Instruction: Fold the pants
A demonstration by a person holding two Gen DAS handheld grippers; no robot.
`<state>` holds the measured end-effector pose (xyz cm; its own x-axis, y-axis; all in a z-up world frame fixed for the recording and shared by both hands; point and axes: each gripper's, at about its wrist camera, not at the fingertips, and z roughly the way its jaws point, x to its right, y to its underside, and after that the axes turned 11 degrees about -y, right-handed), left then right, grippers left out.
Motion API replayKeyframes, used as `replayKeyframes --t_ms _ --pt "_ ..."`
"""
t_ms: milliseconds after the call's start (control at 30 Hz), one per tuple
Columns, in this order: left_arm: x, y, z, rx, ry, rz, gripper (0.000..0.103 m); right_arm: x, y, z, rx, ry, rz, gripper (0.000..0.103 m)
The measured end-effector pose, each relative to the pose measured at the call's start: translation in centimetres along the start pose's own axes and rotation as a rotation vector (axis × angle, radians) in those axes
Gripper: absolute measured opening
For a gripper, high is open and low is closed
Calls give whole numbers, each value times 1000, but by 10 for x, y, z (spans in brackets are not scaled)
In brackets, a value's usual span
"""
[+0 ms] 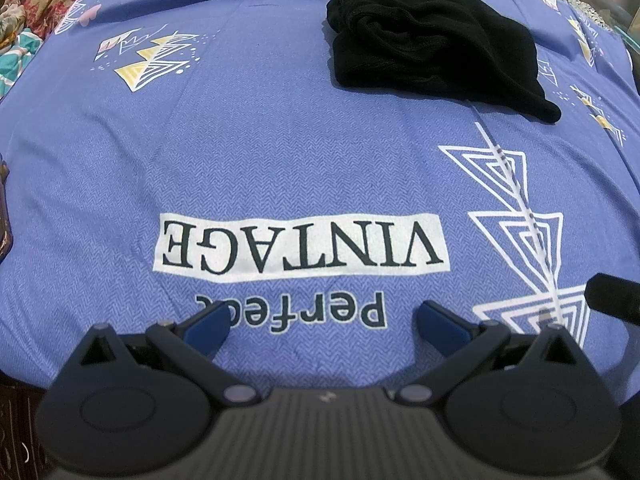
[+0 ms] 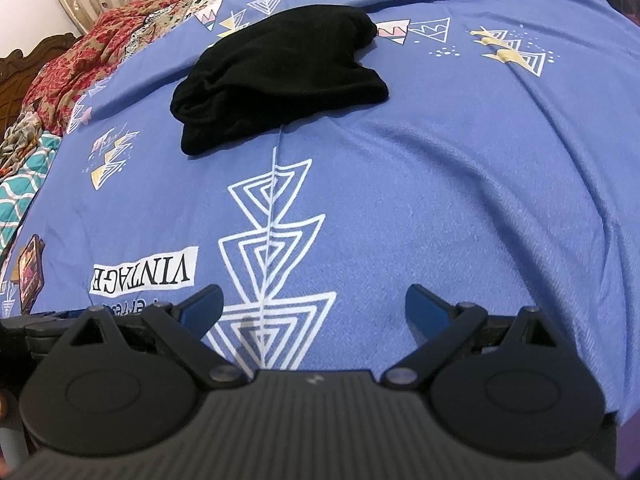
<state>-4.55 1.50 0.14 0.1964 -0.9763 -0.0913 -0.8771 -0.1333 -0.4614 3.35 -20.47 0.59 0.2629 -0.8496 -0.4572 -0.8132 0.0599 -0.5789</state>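
Observation:
The black pants [image 1: 432, 46] lie in a bunched, folded heap on the blue bedsheet, far ahead and to the right in the left wrist view. In the right wrist view the pants [image 2: 280, 76] lie far ahead, left of centre. My left gripper [image 1: 324, 322] is open and empty, low over the sheet above the "perfect VINTAGE" print [image 1: 300, 244]. My right gripper [image 2: 314, 308] is open and empty over the white triangle pattern [image 2: 272, 248]. Both are well short of the pants.
The blue printed bedsheet [image 2: 460, 200] covers the bed. A red patterned quilt [image 2: 80, 56] and a teal cloth [image 2: 24, 196] lie at the far left. A dark phone-like object [image 2: 30, 272] rests at the sheet's left edge. The right gripper's body [image 1: 612, 298] shows in the left view.

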Motion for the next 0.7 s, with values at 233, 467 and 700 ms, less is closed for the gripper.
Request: replayKeyframes --t_ms 233,467,700 --pt "0 -1 1 -4 -1 1 103 -4 -2 -4 31 1 -24 99" --pt "0 -1 1 -4 -2 1 103 -2 -3 -3 31 4 -17 99" --pt "0 -1 1 -4 -2 1 103 -4 -3 -4 38 2 -27 99"
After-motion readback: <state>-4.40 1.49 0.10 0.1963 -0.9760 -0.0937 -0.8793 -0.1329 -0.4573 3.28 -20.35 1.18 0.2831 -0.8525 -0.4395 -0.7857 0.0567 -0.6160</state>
